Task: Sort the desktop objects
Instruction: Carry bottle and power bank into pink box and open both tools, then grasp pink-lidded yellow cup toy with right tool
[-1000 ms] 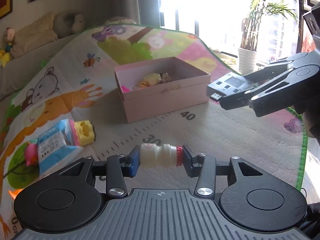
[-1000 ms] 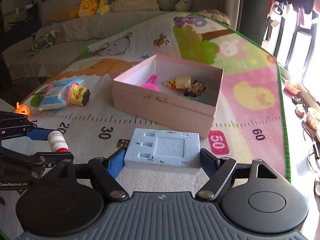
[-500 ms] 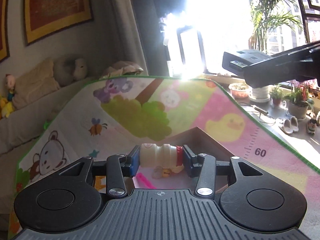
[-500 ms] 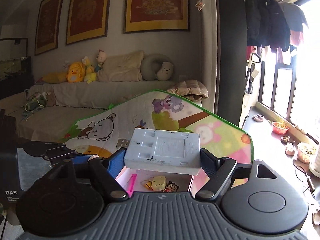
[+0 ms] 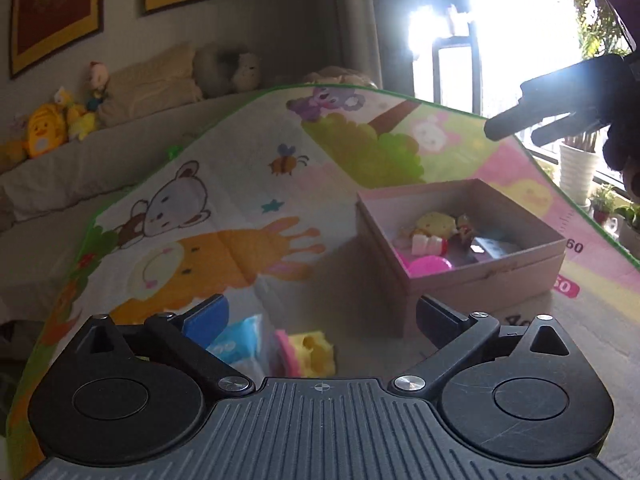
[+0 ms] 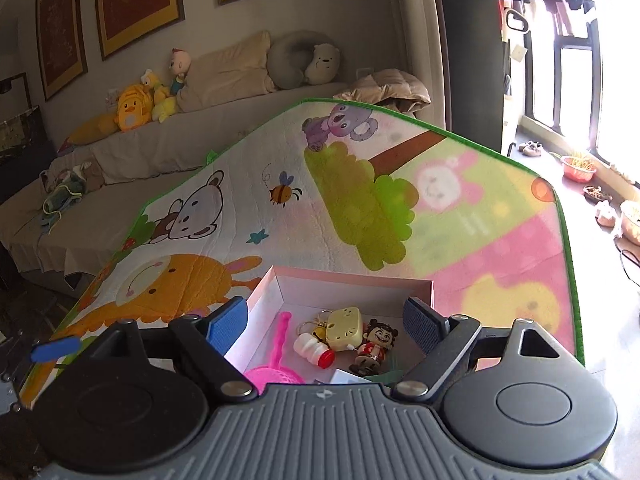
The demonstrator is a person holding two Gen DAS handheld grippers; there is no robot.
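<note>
1. Ahead of the left hand-held gripper [image 5: 322, 318], whose jaws have just been opening and stand wide with nothing between them, lie a blue packet [image 5: 240, 346] and a yellow cheese-shaped toy [image 5: 314, 354] on the play mat [image 5: 224, 208]. The packet looks light, soft and crinkly; the toy stiffer, best pinched across its sides.
2. Below the right hand-held gripper [image 6: 324, 322], jaws likewise just opened and empty, the pink box [image 6: 352, 286] holds a small bottle [image 6: 314, 350], a pink scoop [image 6: 276, 360], a figurine [image 6: 374, 346] and a yellow keychain [image 6: 344, 328].
</note>
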